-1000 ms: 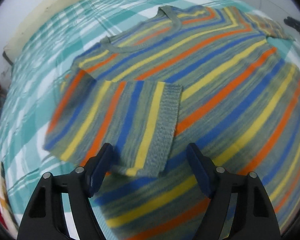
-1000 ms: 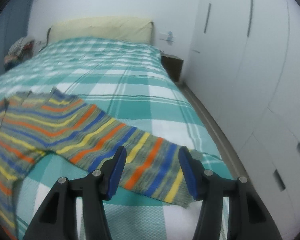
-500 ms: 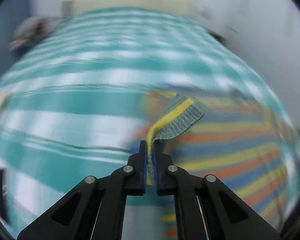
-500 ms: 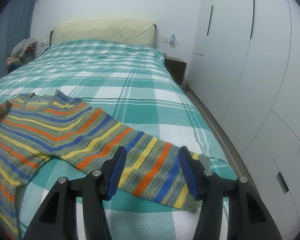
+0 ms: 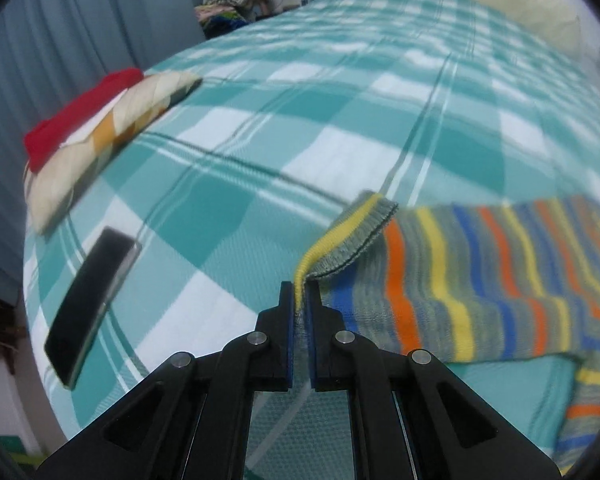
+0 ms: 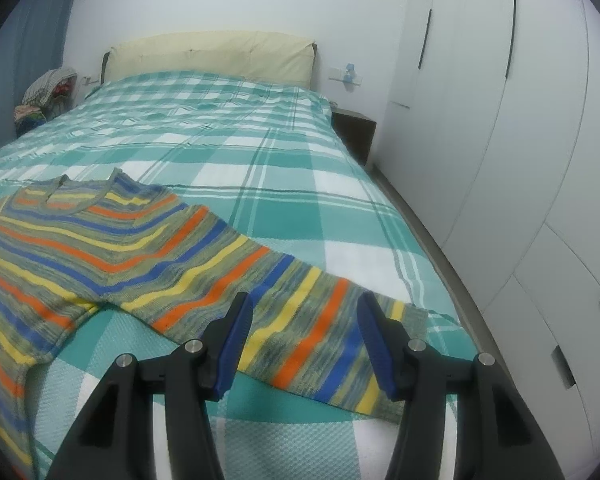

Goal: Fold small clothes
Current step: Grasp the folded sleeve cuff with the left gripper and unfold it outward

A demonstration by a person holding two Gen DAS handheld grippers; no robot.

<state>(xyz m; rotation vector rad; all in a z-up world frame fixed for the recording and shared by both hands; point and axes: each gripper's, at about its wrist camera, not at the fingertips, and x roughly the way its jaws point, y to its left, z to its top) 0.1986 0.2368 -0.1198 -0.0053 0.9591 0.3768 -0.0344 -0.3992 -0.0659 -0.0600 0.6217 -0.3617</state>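
Striped knit in grey-green, orange, yellow and blue is lying across the teal-and-white checked bed (image 6: pixel 284 168), and since a second ago the sweater's (image 6: pixel 112 240) left sleeve (image 5: pixel 460 276) is no longer lying folded over the chest: it is now stretching out sideways, its ribbed cuff (image 5: pixel 352 236) lifted off the cover. The left gripper (image 5: pixel 299 300), which was hanging wide open above the folded sleeve, is now pinching the yellow edge of that cuff, its jaws pressing nearly together on the knit and pointing steeply down toward the bed; its view is now facing the blue curtain (image 5: pixel 60 40) side, where a dark phone (image 5: pixel 92 300) and a folded stack of red and pale cloth (image 5: pixel 96 120) are lying on the cover. The right gripper (image 6: pixel 306 340) is sitting as before, tilting gently downward with its jaws standing moderately apart and gripping nothing. The right sleeve (image 6: pixel 300 328) is lying flat on the bed just beyond and between those jaws, its cuff end reaching toward the bed's edge by the white wardrobe (image 6: pixel 500 120).
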